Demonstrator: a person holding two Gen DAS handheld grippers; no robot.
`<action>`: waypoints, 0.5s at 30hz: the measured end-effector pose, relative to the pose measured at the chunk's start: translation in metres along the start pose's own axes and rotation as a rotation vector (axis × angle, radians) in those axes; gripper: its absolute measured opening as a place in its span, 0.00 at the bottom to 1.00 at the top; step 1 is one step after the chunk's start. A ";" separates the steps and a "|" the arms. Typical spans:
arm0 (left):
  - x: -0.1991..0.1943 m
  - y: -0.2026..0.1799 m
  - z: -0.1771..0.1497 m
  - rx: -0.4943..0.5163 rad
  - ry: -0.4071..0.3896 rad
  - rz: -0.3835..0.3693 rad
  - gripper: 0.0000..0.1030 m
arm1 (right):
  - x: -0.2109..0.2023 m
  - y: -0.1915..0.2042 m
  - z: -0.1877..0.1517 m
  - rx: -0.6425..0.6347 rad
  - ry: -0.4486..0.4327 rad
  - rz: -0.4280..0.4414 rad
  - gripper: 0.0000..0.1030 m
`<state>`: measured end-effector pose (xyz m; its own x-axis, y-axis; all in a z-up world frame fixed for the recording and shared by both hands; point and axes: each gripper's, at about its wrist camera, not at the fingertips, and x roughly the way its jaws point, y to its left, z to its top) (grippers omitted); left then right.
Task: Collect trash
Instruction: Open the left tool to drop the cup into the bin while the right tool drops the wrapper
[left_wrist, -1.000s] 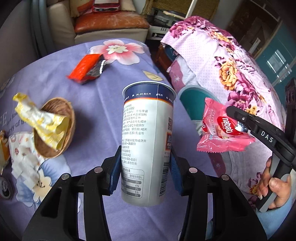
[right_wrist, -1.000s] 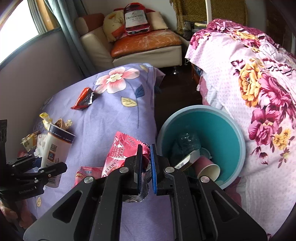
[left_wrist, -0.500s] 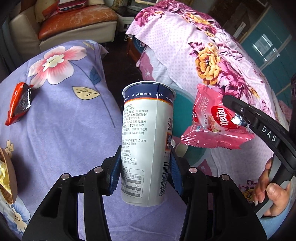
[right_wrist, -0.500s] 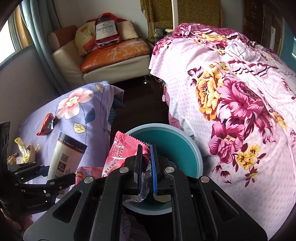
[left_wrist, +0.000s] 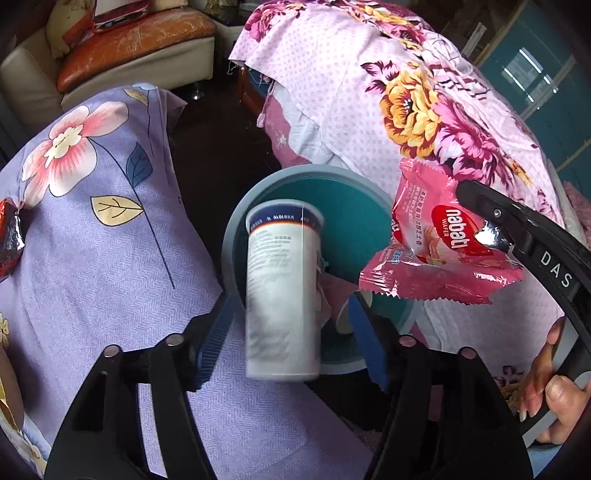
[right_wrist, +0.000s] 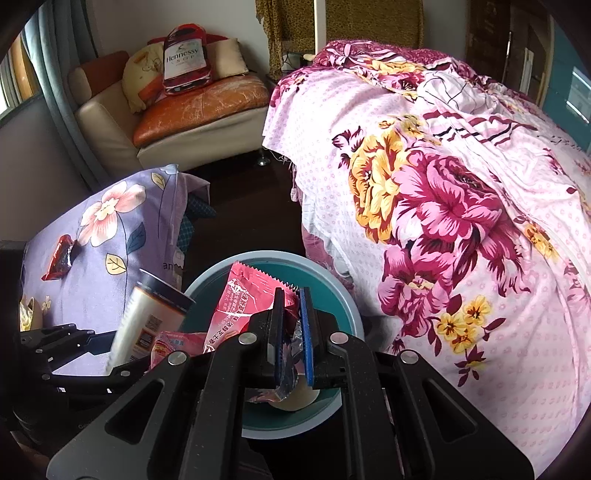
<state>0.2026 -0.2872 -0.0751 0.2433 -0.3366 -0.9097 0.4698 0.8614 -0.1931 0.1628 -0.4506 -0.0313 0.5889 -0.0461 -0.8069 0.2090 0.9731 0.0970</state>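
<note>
the teal bin (left_wrist: 373, 206) stands on the dark floor, in the gap between the lilac flowered cloth (left_wrist: 92, 240) and the pink flowered bedspread (right_wrist: 461, 192). inside it a pale round thing shows at the bottom, too hidden to name. a tall white paper cup (left_wrist: 282, 295) with a navy rim band is blurred over the bin's near rim, between the blue pads of the left gripper (left_wrist: 291, 332); the jaws are opening and the pads stand clear of the cup on both sides. the right gripper (right_wrist: 293, 332) is pressed together, pinching the torn silver edge of a pink wafer wrapper (right_wrist: 243, 306) above the bin's mouth. a second, smaller pink packet (right_wrist: 173, 343) hangs just below it.

at the far left edge of the lilac cloth lies a red and silver wrapper (right_wrist: 59, 258). a wicker basket edge with yellow wrapping shows at the left border of the left wrist view. behind stands a cream armchair (right_wrist: 110, 122) with an orange seat cushion, carrying a bottle-shaped cushion (right_wrist: 184, 55).

the pink wrapper reads "nabati wafer", the bottle cushion "hennessy", the right gripper's arm "das". the cup's print is too blurred to read.
</note>
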 end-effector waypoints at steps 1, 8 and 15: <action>-0.001 0.000 0.000 0.001 -0.008 0.015 0.78 | 0.001 0.000 0.000 -0.001 0.002 -0.003 0.08; -0.006 0.013 -0.004 -0.030 -0.019 0.030 0.86 | 0.007 0.002 0.000 -0.014 0.017 -0.016 0.08; -0.005 0.020 -0.009 -0.048 -0.009 0.026 0.86 | 0.015 0.012 -0.003 -0.042 0.054 -0.032 0.15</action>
<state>0.2037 -0.2651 -0.0780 0.2625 -0.3176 -0.9112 0.4221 0.8869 -0.1875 0.1723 -0.4386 -0.0440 0.5391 -0.0666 -0.8396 0.1939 0.9799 0.0468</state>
